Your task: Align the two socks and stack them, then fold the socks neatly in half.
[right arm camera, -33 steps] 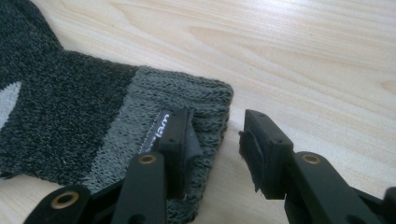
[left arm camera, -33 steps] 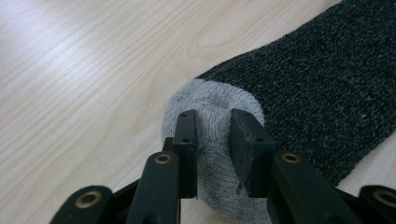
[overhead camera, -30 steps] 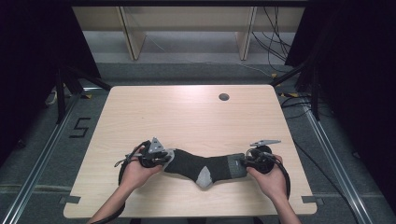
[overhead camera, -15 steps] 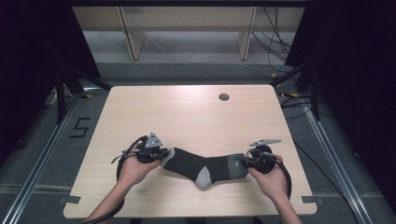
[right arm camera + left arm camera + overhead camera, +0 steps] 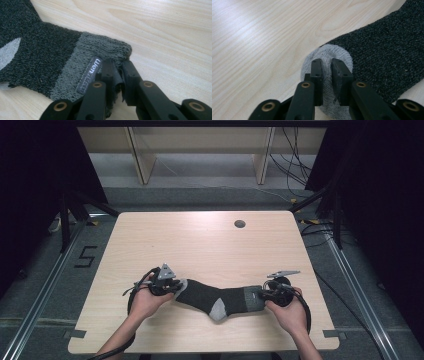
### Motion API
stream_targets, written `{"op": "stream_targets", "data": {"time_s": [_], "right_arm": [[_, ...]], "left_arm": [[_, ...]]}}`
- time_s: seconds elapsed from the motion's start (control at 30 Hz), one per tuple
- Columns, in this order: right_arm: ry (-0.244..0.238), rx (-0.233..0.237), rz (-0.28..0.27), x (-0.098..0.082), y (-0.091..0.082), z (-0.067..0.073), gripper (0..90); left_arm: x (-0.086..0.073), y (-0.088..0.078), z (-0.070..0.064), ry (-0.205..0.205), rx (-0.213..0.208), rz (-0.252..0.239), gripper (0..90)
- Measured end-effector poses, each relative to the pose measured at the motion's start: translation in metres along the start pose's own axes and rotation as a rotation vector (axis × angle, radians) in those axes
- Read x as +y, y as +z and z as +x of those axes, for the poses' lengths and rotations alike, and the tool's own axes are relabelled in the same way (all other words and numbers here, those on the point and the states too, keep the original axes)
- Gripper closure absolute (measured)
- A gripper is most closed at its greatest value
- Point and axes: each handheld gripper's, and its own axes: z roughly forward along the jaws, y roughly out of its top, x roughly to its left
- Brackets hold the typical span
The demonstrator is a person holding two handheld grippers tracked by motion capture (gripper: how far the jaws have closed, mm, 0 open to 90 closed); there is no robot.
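Now you are stretching the sock (image 5: 220, 298) flat: left gripper (image 5: 326, 65) pinching its toe, right gripper (image 5: 117, 67) pinching its cuff, both loosening a little. Next, let go gently.

Right gripper view, lower centre of the frame: a small dark woven label (image 5: 89, 75) sewn on the grey cuff of the sock (image 5: 45, 57) carries pale lettering running upward along the label; its first letters read "Wen", and the rest is too fine to make out. High view, left of the frame: a large black numeral "5" (image 5: 85, 256) is marked on the grey floor just beside the left edge of the table (image 5: 200, 240).
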Motion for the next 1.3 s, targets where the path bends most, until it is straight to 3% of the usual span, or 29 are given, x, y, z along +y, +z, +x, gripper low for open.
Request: {"op": "stream_targets", "data": {"time_s": [0.1, 0.17, 0.2, 0.27, 0.33, 0.37, 0.43, 0.5, 0.53, 0.6, 0.63, 0.67, 0.7, 0.77, 0.87, 1.03, 1.07, 1.13, 1.17, 1.2, 1.23, 1.27, 1.3], "right_arm": [[-0.029, -0.004, -0.010, 0.001, -0.002, -0.005, 66.4], [-0.023, -0.011, -0.037, 0.001, -0.005, -0.007, 57.3], [-0.021, -0.019, -0.056, 0.002, -0.007, -0.007, 54.2], [-0.001, -0.030, -0.090, 0.002, -0.010, -0.005, 50.0], [-0.008, -0.018, -0.096, 0.003, -0.014, -0.005, 47.1], [0.005, -0.049, -0.091, 0.003, -0.016, -0.003, 45.8], [-0.024, -0.025, -0.132, 0.004, -0.017, -0.007, 43.2], [0.013, -0.032, -0.132, 0.005, -0.020, -0.006, 40.9], [0.010, -0.043, -0.122, 0.005, -0.020, -0.008, 40.5], [0.038, -0.047, -0.108, 0.005, -0.021, -0.008, 40.1], [0.013, -0.039, -0.124, 0.005, -0.020, -0.011, 39.8], [0.035, -0.040, -0.109, 0.004, -0.021, -0.010, 39.7], [0.027, -0.028, -0.125, 0.003, -0.019, -0.011, 39.7], [0.018, -0.052, -0.110, 0.001, -0.019, -0.014, 39.4], [0.032, -0.019, -0.108, 0.000, -0.019, -0.013, 38.9], [0.039, -0.026, -0.106, 0.000, -0.019, -0.013, 38.5], [0.032, -0.030, -0.104, 0.000, -0.019, -0.014, 38.5], [0.004, -0.023, -0.101, 0.000, -0.019, -0.015, 38.5], [0.013, -0.050, -0.100, -0.001, -0.017, -0.014, 38.8], [0.021, -0.022, -0.112, -0.001, -0.017, -0.012, 39.5], [0.052, -0.044, -0.089, -0.001, -0.017, -0.009, 40.3], [0.062, -0.015, -0.094, -0.001, -0.017, -0.007, 41.3], [0.025, -0.019, -0.083, -0.001, -0.017, -0.009, 42.4]], "left_arm": [[0.000, -0.005, 0.003, -0.018, 0.026, -0.020, 54.7], [0.000, -0.010, 0.004, -0.065, 0.033, -0.042, 43.8], [-0.001, -0.013, 0.003, -0.110, 0.045, -0.069, 38.5], [-0.002, -0.019, 0.004, -0.139, 0.058, -0.089, 26.9], [-0.004, -0.026, 0.006, -0.163, 0.062, -0.111, 22.3], [-0.004, -0.029, 0.006, -0.181, 0.064, -0.126, 21.5], [-0.005, -0.035, 0.009, -0.209, 0.052, -0.156, 20.6], [-0.005, -0.038, 0.009, -0.239, 0.039, -0.184, 19.8], [-0.005, -0.039, 0.009, -0.243, 0.039, -0.192, 19.8], [-0.005, -0.040, 0.009, -0.237, 0.042, -0.195, 19.8], [-0.005, -0.040, 0.010, -0.235, 0.037, -0.193, 20.0], [-0.005, -0.040, 0.009, -0.237, 0.030, -0.197, 20.9], [-0.005, -0.041, 0.010, -0.228, 0.029, -0.182, 21.5], [-0.006, -0.040, 0.010, -0.228, 0.023, -0.193, 21.3], [-0.006, -0.040, 0.007, -0.247, 0.020, -0.211, 20.9], [-0.007, -0.042, 0.007, -0.247, 0.039, -0.209, 20.8], [-0.008, -0.043, 0.009, -0.234, 0.033, -0.198, 20.8], [-0.008, -0.041, 0.007, -0.254, 0.031, -0.216, 21.2], [-0.009, -0.041, 0.007, -0.256, 0.028, -0.204, 22.5], [-0.010, -0.041, 0.007, -0.247, 0.018, -0.194, 23.8], [-0.010, -0.040, 0.007, -0.245, 0.019, -0.200, 24.2], [-0.011, -0.038, 0.007, -0.260, 0.009, -0.205, 24.7], [-0.011, -0.038, 0.007, -0.269, 0.005, -0.203, 25.5]]}}
